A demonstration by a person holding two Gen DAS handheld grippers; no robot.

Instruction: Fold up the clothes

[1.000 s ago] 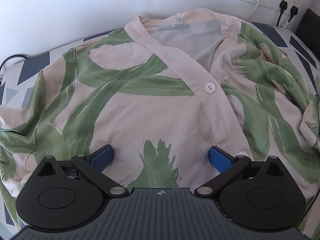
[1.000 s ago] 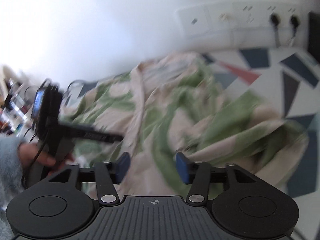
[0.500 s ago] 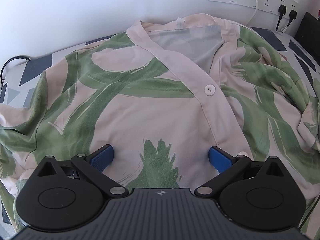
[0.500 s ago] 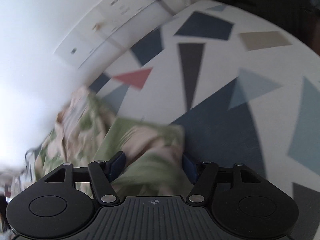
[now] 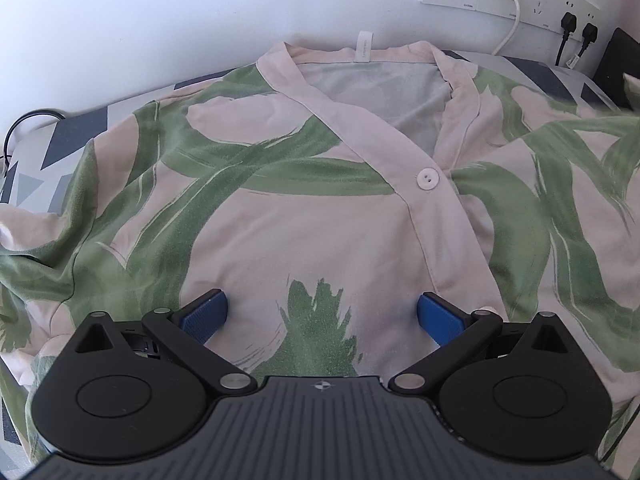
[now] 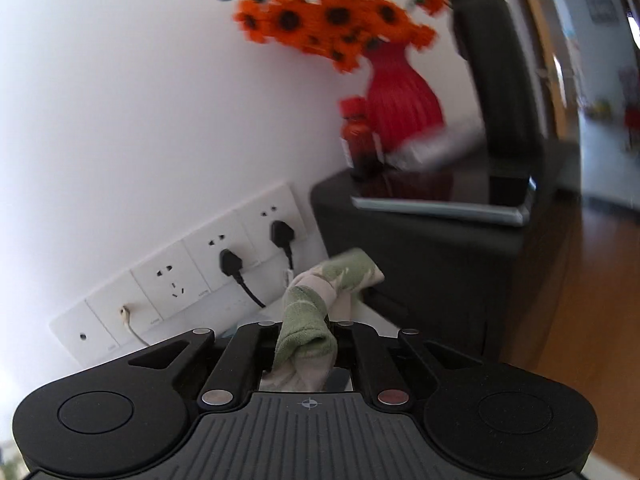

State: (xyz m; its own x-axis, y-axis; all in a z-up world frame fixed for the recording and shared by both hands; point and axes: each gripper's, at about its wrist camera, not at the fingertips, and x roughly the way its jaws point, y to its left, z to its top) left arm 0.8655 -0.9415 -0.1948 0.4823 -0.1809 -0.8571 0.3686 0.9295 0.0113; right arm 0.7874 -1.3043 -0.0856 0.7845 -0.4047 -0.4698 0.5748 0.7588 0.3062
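Right claw [image 6: 306,346] closing, pinching the shirt sleeve [image 6: 320,300] at lower centre; left claw [image 5: 320,312] spread over the shirt [image 5: 280,220], so pull the sleeve taut.

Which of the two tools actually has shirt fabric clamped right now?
The right tool: its jaws are closing on a bunched piece of the shirt. The left tool stands open over the shirt.
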